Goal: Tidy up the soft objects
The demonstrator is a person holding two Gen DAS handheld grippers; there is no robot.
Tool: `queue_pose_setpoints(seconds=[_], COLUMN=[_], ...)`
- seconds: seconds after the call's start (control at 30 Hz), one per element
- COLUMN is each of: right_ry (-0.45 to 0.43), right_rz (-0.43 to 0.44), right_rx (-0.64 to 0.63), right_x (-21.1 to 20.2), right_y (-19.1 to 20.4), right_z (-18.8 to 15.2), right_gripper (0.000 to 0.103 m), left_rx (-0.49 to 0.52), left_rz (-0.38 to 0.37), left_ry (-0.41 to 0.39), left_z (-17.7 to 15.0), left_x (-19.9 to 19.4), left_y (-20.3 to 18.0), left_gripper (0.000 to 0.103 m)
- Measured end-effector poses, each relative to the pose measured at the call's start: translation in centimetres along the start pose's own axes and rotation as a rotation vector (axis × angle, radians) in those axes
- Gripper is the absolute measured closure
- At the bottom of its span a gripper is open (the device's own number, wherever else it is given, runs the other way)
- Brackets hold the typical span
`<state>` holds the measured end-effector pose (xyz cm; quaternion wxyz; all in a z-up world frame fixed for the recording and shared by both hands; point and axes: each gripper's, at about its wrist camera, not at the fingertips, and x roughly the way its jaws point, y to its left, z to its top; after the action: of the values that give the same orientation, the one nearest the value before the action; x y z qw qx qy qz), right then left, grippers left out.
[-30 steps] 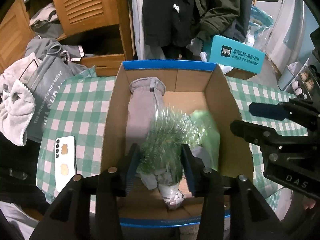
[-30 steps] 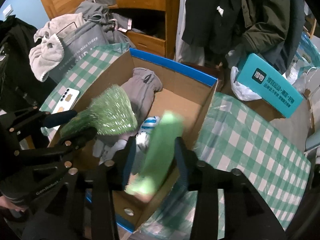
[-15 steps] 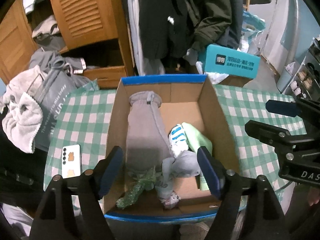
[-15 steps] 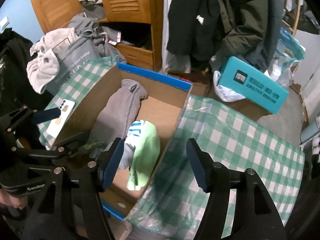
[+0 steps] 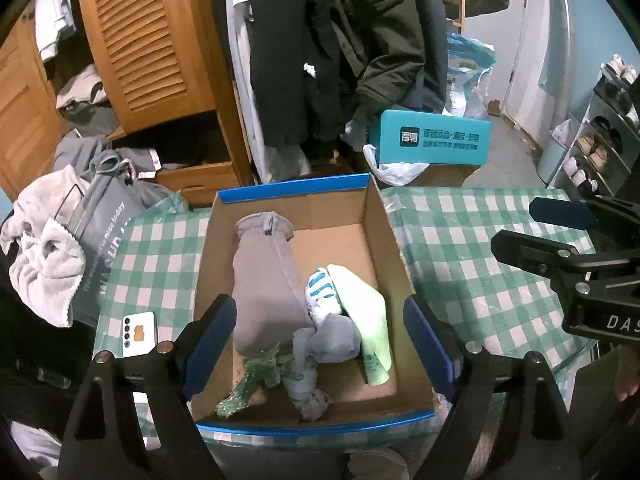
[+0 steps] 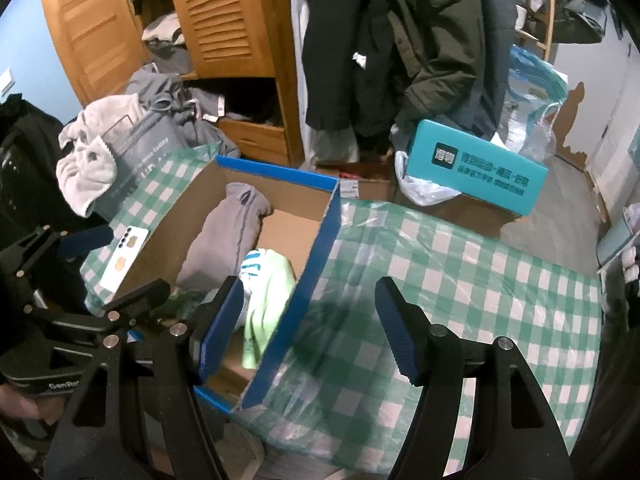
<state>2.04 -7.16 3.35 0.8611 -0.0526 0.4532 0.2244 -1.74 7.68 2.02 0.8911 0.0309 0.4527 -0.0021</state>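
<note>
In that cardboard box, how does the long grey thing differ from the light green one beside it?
The grey garment is bulkier and lies along the box's left side; the light green cloth is slimmer, against the right wall. The grey one is dull, the green one bright. Both are soft and lie loose inside the cardboard box.

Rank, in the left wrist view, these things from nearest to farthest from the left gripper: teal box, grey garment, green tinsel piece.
1. green tinsel piece, between the left gripper's fingers, box front.
2. grey garment, mid-box, left.
3. teal box, beyond the table.
</note>
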Motion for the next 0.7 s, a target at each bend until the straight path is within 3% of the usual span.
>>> queue_pose_setpoints(seconds=[0.7], right_ry=[-0.026], right_rz=[-0.013], right_rx=[0.071], right_x=[-0.9], right_y=[-3.5], right_z=[-1.6], right_gripper=[0.035], left_rx=[0.035], left_rz=[-0.009], left_ry=[0.016], left_z=[0.3], left_x=[0.4], left_y=[-2.2], left_gripper=[0.016])
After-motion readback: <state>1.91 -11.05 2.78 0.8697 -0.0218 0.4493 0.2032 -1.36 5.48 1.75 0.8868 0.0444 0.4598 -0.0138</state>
